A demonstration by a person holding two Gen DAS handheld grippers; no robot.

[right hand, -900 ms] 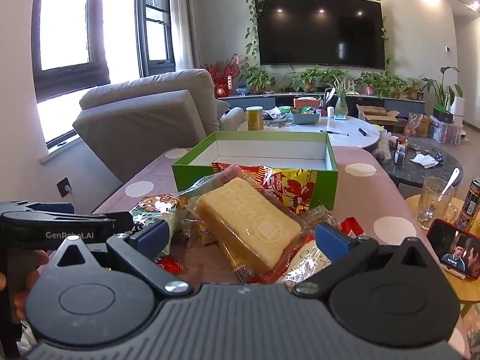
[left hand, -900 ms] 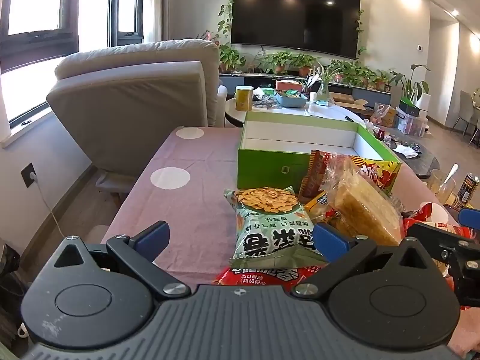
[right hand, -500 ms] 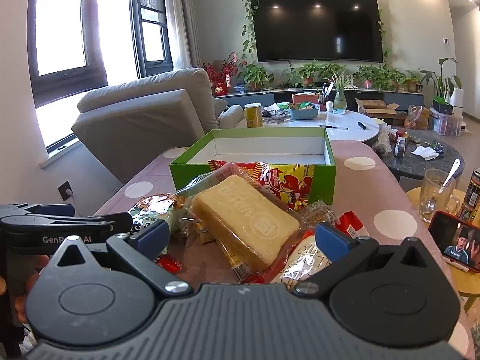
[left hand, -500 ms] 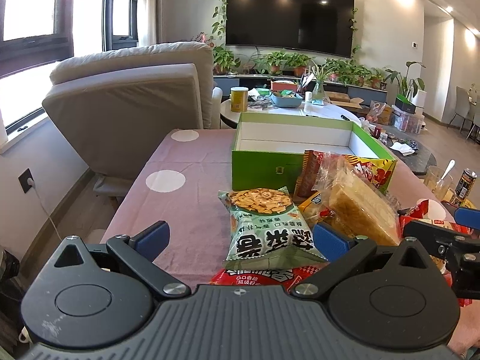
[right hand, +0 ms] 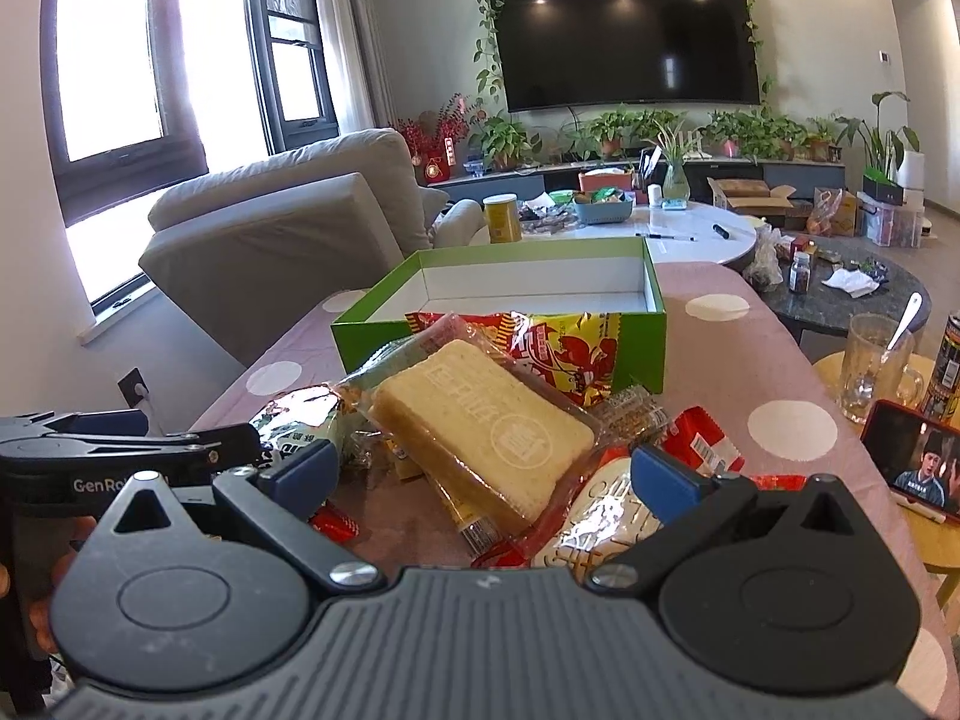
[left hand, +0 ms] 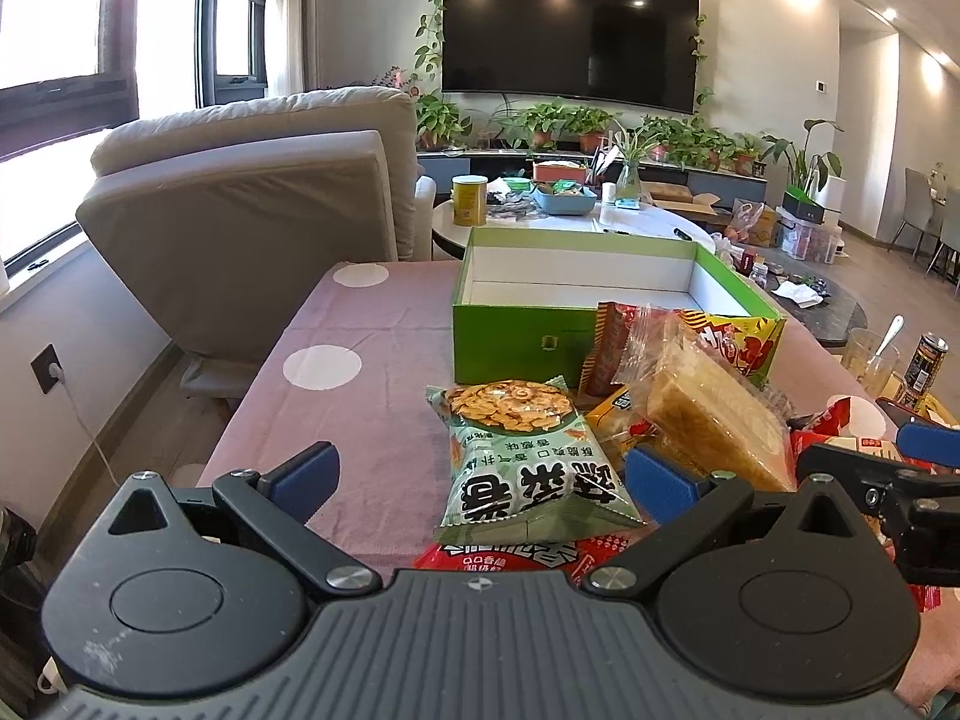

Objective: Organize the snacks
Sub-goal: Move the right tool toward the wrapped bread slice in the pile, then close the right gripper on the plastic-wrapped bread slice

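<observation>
An open green box (left hand: 576,330) with a white inside stands on the pink dotted tablecloth (left hand: 360,360); it also shows in the right wrist view (right hand: 510,300). In front of it lies a pile of snacks: a green cracker bag (left hand: 522,450), a wrapped yellow cake (left hand: 714,414) (right hand: 480,420) and a red and yellow bag (right hand: 558,342). My left gripper (left hand: 480,480) is open, just short of the green bag. My right gripper (right hand: 480,474) is open, its fingers either side of the cake's near end, holding nothing.
A glass mug with a spoon (right hand: 876,366), a can (right hand: 948,366) and a phone playing video (right hand: 912,462) sit on a side table at right. A beige sofa (left hand: 252,222) stands at left beyond the table. A white round table with clutter (right hand: 660,228) is behind the box.
Both grippers have shifted slightly forward toward the snack pile. Both stay open. The snacks have not moved.
</observation>
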